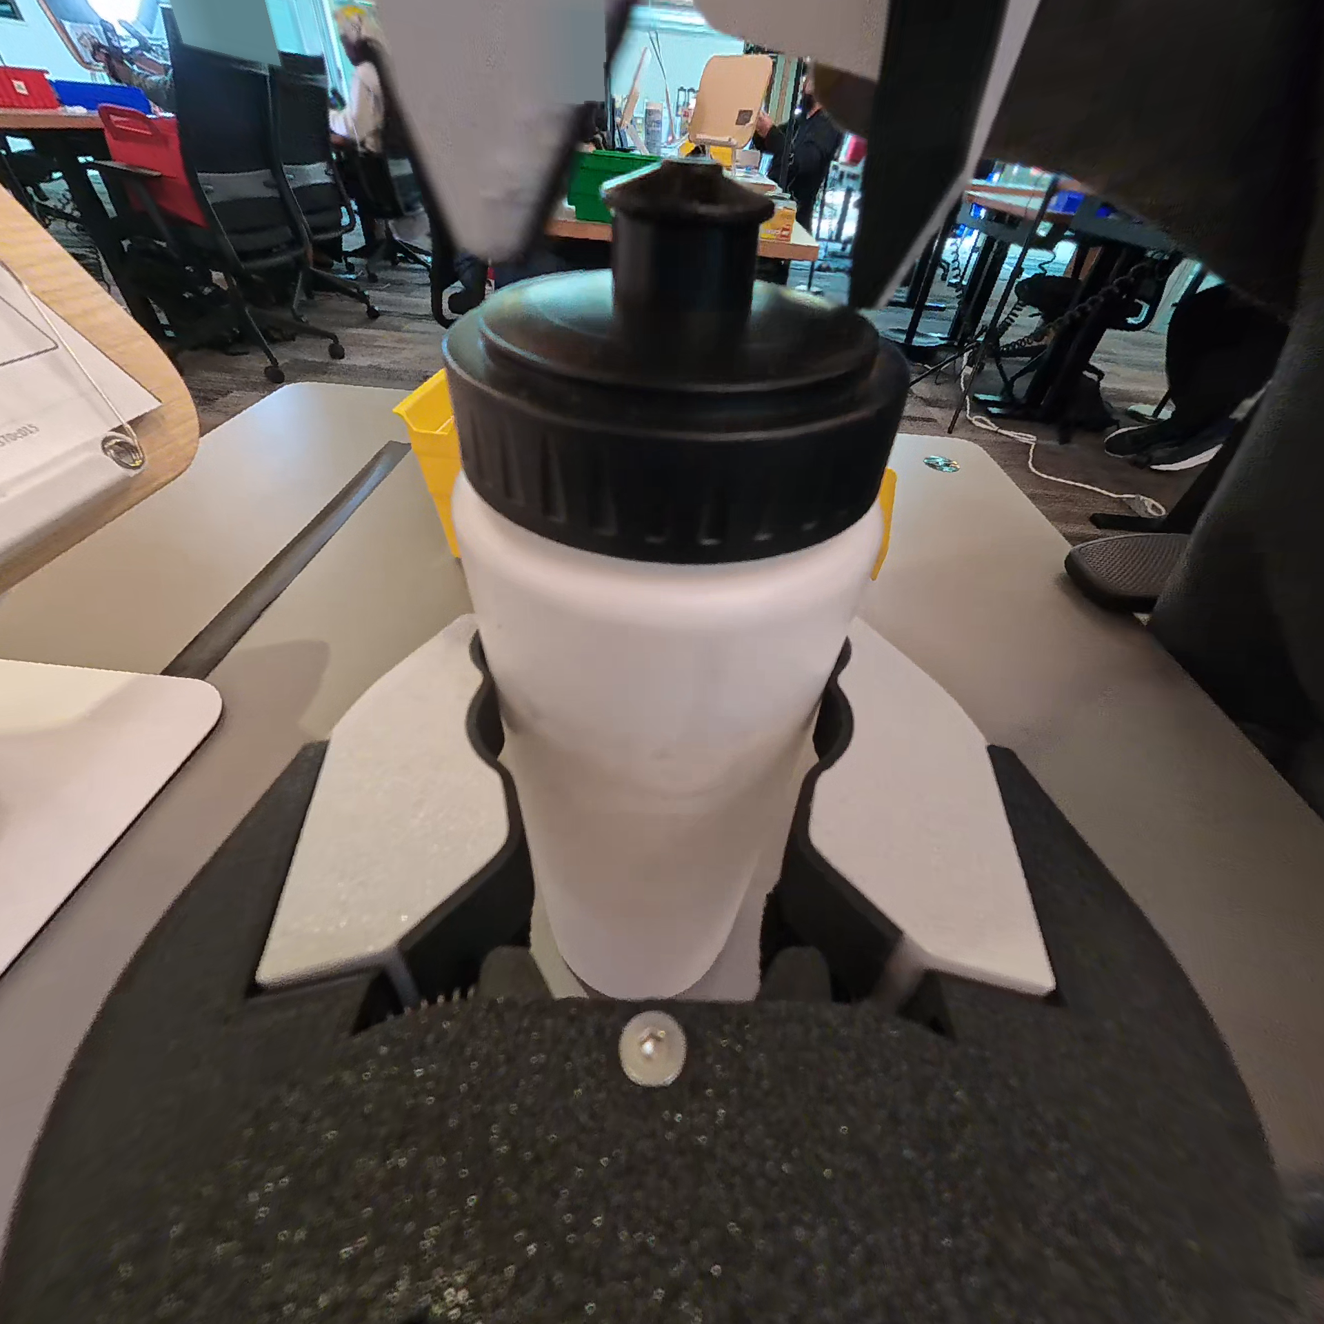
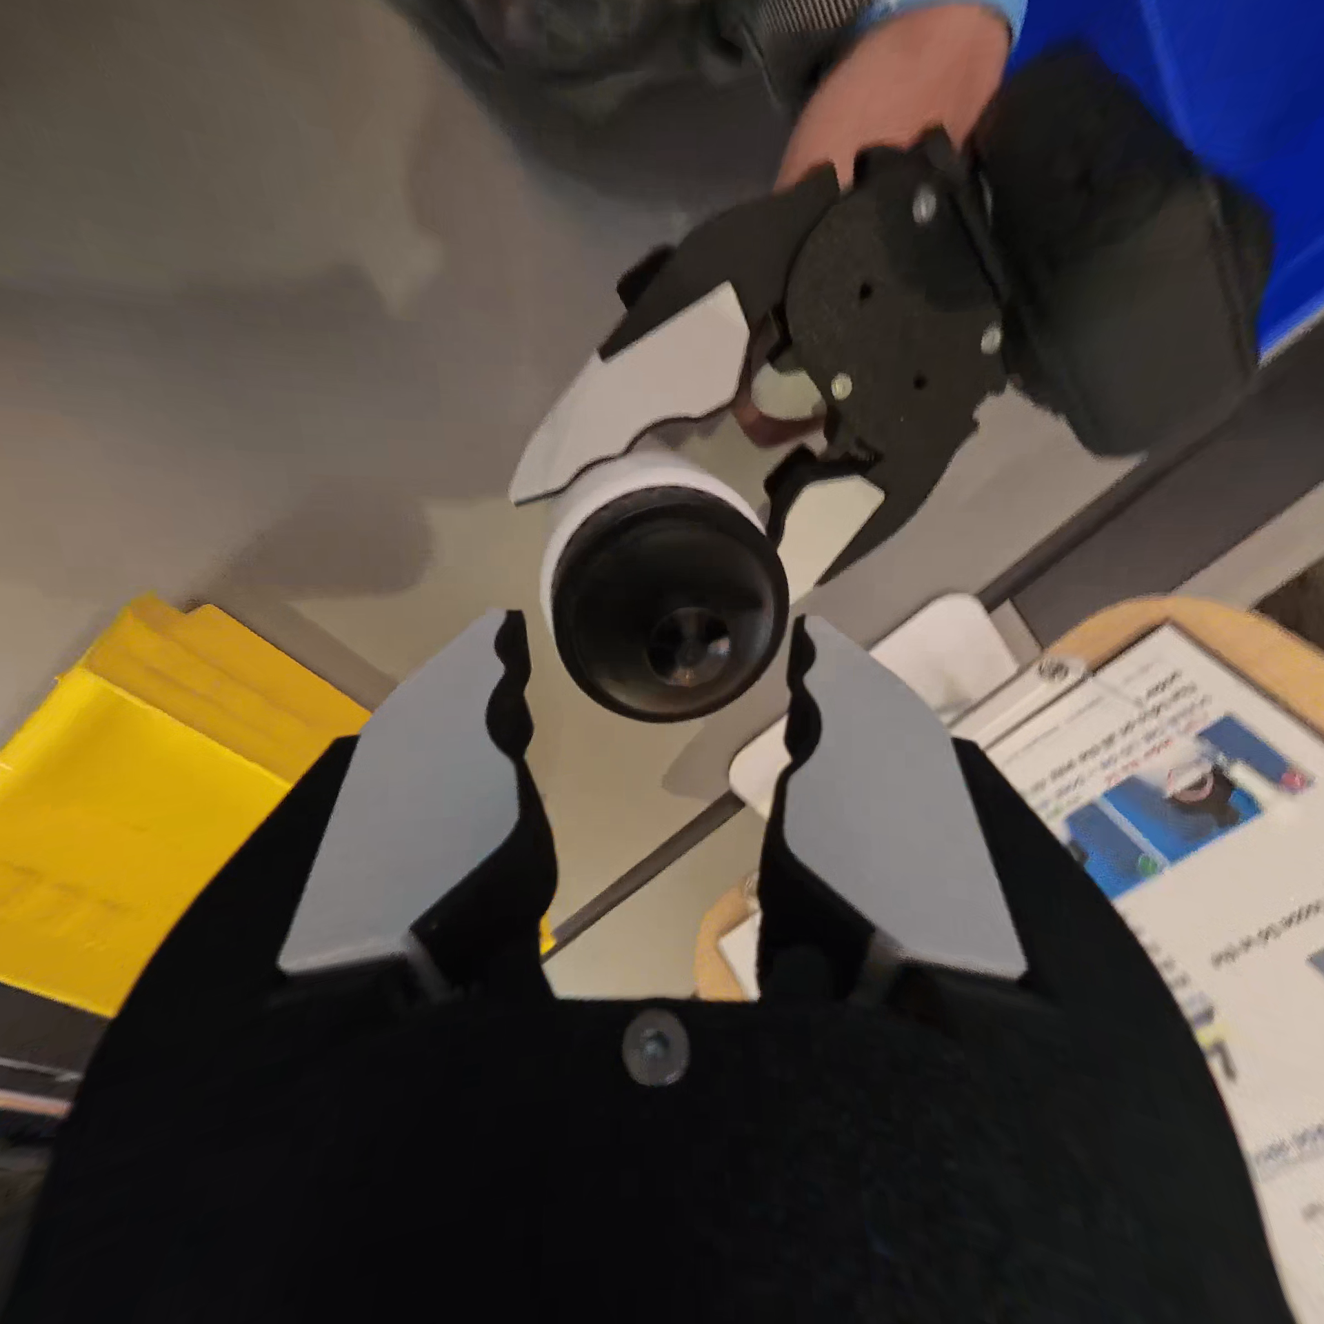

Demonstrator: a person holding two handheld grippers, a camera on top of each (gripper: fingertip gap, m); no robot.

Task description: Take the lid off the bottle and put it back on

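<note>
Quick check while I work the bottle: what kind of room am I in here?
Probably a shared office or lab workspace. The left wrist view shows rolling office chairs on carpet, long desks with coloured storage bins, and people at workstations behind the bottle.

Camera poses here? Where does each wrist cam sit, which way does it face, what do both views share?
Left wrist view: on the left gripper, facing level across the table; its fingers clamp the white bottle.
Right wrist view: on the right gripper, above, facing down onto the black lid; open jaws; a hand shows.
Shared: bottle, lid, yellow bin, both grippers.
</note>
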